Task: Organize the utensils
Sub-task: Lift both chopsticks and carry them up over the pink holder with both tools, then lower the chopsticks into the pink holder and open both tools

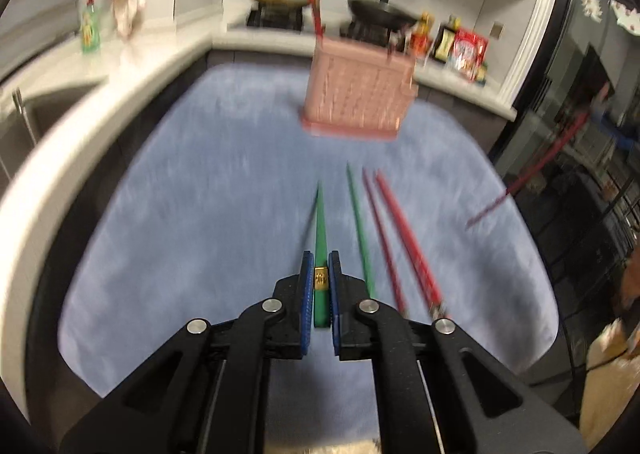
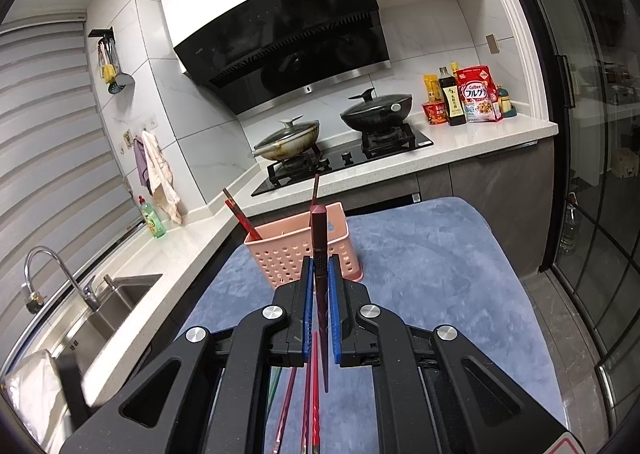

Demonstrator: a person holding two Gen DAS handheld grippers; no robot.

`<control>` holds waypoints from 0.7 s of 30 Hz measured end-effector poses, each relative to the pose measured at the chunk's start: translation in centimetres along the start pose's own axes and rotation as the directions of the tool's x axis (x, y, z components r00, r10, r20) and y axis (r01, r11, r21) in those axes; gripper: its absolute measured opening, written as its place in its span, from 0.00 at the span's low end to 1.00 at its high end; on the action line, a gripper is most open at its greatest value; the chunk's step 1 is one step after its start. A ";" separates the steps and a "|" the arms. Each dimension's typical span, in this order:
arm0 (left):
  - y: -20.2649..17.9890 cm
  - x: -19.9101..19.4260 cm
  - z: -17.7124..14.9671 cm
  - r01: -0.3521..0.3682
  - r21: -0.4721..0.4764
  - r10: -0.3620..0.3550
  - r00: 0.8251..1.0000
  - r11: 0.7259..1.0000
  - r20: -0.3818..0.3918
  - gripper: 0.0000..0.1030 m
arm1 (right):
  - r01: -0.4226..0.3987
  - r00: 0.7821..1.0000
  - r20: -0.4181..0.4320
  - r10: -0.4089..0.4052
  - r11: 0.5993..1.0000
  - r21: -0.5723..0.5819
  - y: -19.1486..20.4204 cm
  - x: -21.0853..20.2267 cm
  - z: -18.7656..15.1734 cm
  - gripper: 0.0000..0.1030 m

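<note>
left claw (image 1: 320,286) clamps green chopstick (image 1: 320,230) | right claw (image 2: 320,286) clamps maroon chopstick (image 2: 319,238), before pink basket (image 2: 280,254)

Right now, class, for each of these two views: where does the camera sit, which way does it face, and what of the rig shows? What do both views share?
Left wrist: sits on the left gripper, faces down over the blue cloth; black arms and blue pads clamp a green chopstick.
Right wrist: sits on the right gripper, faces the stove; its pads clamp a dark red chopstick.
Shared: the pink basket, cloth and stove.
</note>
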State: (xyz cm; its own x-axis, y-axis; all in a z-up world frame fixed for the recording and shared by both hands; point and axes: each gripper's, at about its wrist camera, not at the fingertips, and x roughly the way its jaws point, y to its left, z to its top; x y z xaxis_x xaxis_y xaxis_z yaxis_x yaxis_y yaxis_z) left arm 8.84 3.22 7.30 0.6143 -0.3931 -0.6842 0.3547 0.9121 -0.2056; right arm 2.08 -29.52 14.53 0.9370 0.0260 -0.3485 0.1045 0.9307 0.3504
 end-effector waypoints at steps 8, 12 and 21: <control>-1.1 -1.8 8.2 -0.010 0.013 0.008 0.988 1.000 0.155 0.07 | -0.036 0.999 -0.002 0.036 0.999 0.020 -0.3 1.4 1.3 0.07; -2.0 -1.6 12.0 0.004 0.017 -0.007 0.980 1.000 0.198 0.07 | -0.056 0.998 -0.009 0.056 0.998 0.026 -0.3 2.6 2.3 0.07; -4.5 -1.9 19.9 0.048 0.035 -0.057 0.949 0.998 0.311 0.07 | -0.121 0.992 0.024 0.121 0.992 0.026 0.3 6.7 7.0 0.07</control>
State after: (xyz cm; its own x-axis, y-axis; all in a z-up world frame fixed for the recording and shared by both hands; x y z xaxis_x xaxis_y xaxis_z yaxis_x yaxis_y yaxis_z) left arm 20.11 -2.47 23.50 0.7818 -0.4607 -0.4202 0.4082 0.8875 -0.2137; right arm 10.75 -31.64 18.33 0.9504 0.1295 -0.2828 -0.0012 0.9107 0.4130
